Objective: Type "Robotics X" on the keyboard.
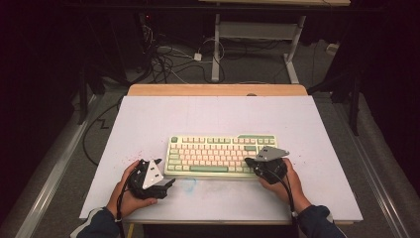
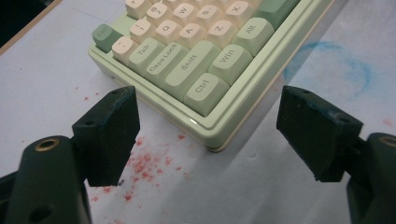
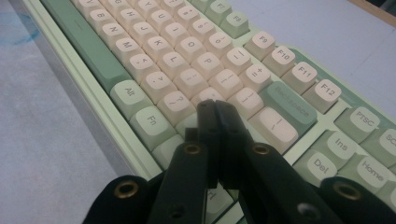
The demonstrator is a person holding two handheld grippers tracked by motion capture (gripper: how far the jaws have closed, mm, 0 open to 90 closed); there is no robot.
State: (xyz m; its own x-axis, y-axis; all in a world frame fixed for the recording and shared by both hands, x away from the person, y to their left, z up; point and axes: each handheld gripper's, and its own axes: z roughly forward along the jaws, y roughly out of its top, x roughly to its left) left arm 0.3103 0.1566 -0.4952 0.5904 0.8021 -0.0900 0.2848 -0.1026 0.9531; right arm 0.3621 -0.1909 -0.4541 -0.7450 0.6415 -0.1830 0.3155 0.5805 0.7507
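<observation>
- The keyboard (image 1: 221, 155) lay flat toward the near half of the white table (image 1: 148, 119), long side running across, with a strip of bare board between its front edge and the table's near edge.
- The left gripper (image 1: 154, 173) sat just off the keyboard's near left corner (image 2: 212, 140); its jaws stood wide apart with nothing between them, that corner lying ahead in the gap and untouched.
- Red specks (image 2: 144, 165) dotted the board under the left jaws, and a faint blue ring mark (image 2: 327, 60) lay beside the keyboard's front edge.
- The right gripper (image 3: 215, 109) was over the keyboard's right end, jaws pressed together on nothing, tips above the keys near Backspace (image 3: 292, 108); whether they touched a key could not be told.
- Wide bare board stretched behind the keyboard and to both sides, up to the wooden far edge (image 1: 218, 89).
</observation>
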